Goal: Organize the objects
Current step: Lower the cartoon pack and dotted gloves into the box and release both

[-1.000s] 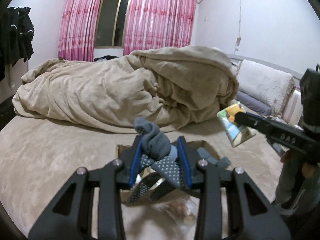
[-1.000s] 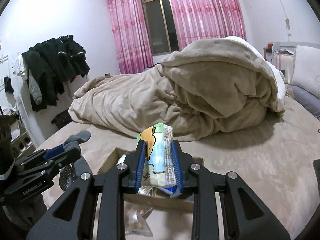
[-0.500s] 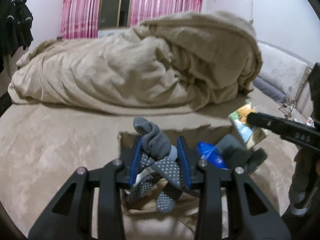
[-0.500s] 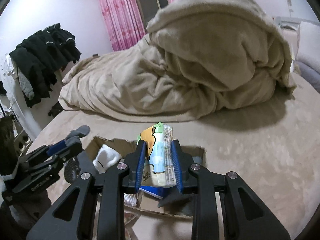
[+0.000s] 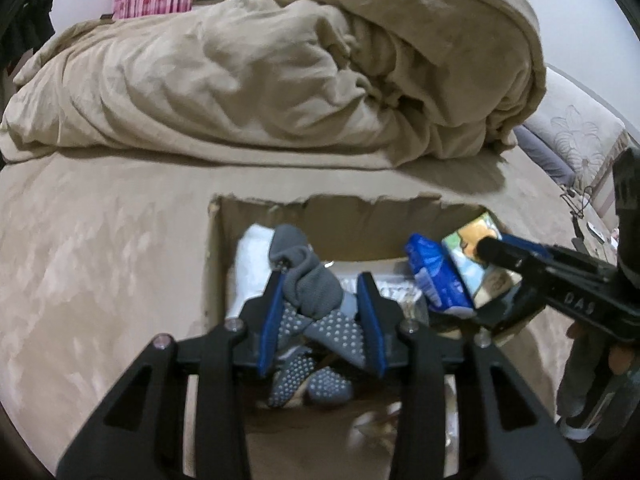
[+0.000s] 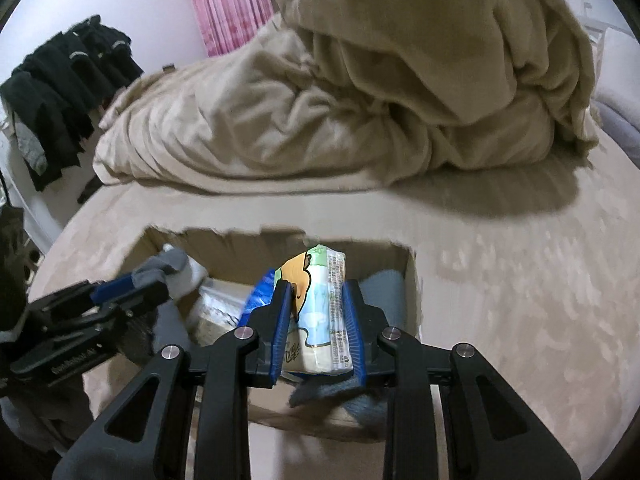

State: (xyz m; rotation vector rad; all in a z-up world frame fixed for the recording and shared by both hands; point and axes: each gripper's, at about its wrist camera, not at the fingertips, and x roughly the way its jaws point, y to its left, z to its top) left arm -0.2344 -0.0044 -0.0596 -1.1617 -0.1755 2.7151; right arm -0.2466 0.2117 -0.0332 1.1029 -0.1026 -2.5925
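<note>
Mid-task. Left tool (image 5: 322, 316) clamped on grey socks (image 5: 316, 300), right tool (image 6: 318, 326) clamped on tissue pack (image 6: 320, 304), both over part-filled box (image 5: 360, 220); release left.

Rumpled beige duvet (image 5: 280, 72), pink curtains (image 6: 228, 4)

An open cardboard box (image 5: 224, 264) sits on the beige bed (image 5: 88, 264), with a heaped beige blanket (image 5: 280, 72) behind it. Inside the box, a white folded cloth (image 5: 252, 256) lies at the left wall, a blue plastic packet (image 5: 436, 276) towards the right, and a clear-wrapped pack (image 6: 216, 312) between them.
</note>
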